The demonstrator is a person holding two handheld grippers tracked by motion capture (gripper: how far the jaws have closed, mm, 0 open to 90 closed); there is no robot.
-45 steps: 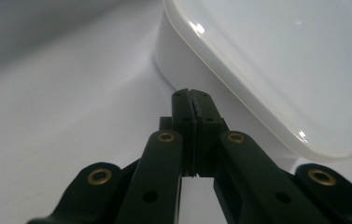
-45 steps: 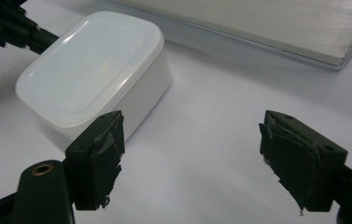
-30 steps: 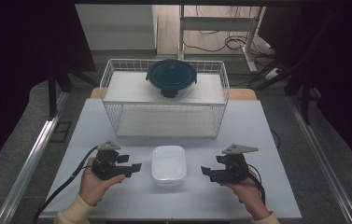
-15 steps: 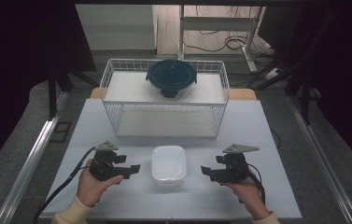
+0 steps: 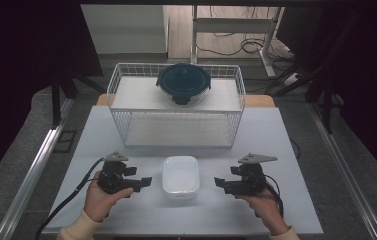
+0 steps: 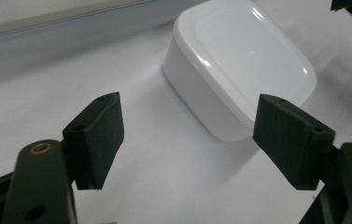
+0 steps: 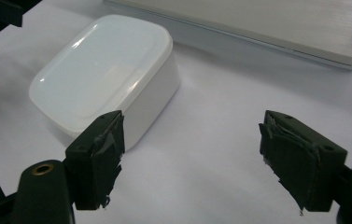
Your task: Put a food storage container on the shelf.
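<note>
Box (image 5: 180,176) lies between left claw (image 5: 143,183) and right claw (image 5: 219,183), untouched.

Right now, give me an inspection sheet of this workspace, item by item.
Surface: pale table, bare around the box.
Job's things: white lidded box, flat on the table between the grippers, untouched.
Clutter: wire basket at the far edge, dark-lidded round container on its upper shelf.
Grippers: left gripper open, jaws just opening, nothing between them; right gripper open, nothing held.
Cables: one cable trails from the left gripper; loose cables on the floor behind.
Surroundings: dark curtains, metal rails at both sides.
</note>
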